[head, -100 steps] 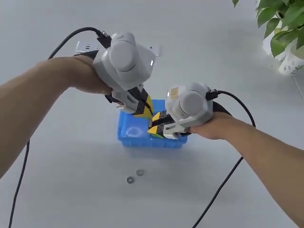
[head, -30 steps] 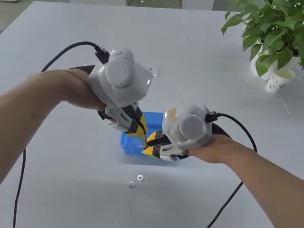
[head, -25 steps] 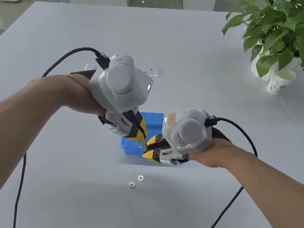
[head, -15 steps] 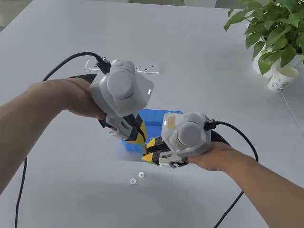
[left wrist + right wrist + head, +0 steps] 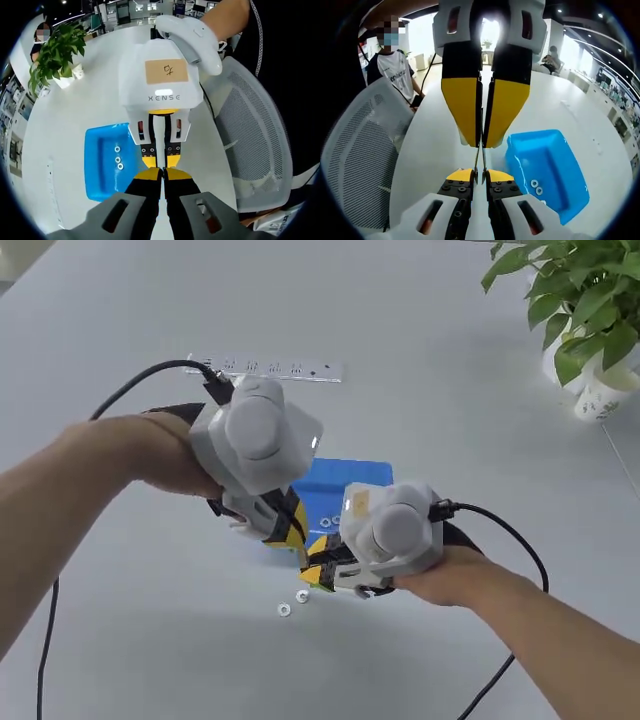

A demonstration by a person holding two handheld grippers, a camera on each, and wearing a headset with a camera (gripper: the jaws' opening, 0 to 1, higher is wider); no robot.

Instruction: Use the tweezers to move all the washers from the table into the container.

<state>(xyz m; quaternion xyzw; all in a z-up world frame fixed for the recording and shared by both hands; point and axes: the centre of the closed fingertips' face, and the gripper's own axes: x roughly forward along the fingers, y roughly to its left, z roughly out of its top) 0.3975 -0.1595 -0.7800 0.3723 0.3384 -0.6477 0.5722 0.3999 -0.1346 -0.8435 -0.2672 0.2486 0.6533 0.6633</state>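
Head view: the left tool (image 5: 296,538) and the right tool (image 5: 317,575) meet tip to tip above the grey bench (image 5: 150,640). Their white bodies hide how the jaws stand. Two washers (image 5: 285,610) lie on the bench just at 6 o'clock of the tips. The blue container (image 5: 350,472) sits at 12 o'clock of them. A power strip (image 5: 265,369) lies beyond at 11 o'clock, and a plant (image 5: 580,290) stands at 2 o'clock.

Left gripper view: the left tool's (image 5: 163,174) yellow tips are pressed together and meet the right tool's (image 5: 161,161) tips head-on. At 9 o'clock, the container (image 5: 95,165) holds three washers (image 5: 118,159) in a row. A mesh chair (image 5: 250,145) stands at 3 o'clock.

Right gripper view: here the tweezers (image 5: 478,159) show as a thin metal strip. The left tool (image 5: 482,144) pinches them from 12 o'clock. The right tool's (image 5: 480,175) jaws are closed to a slit on the strip's near end. The container (image 5: 555,150), with washers (image 5: 536,186) inside, lies at 4 o'clock.
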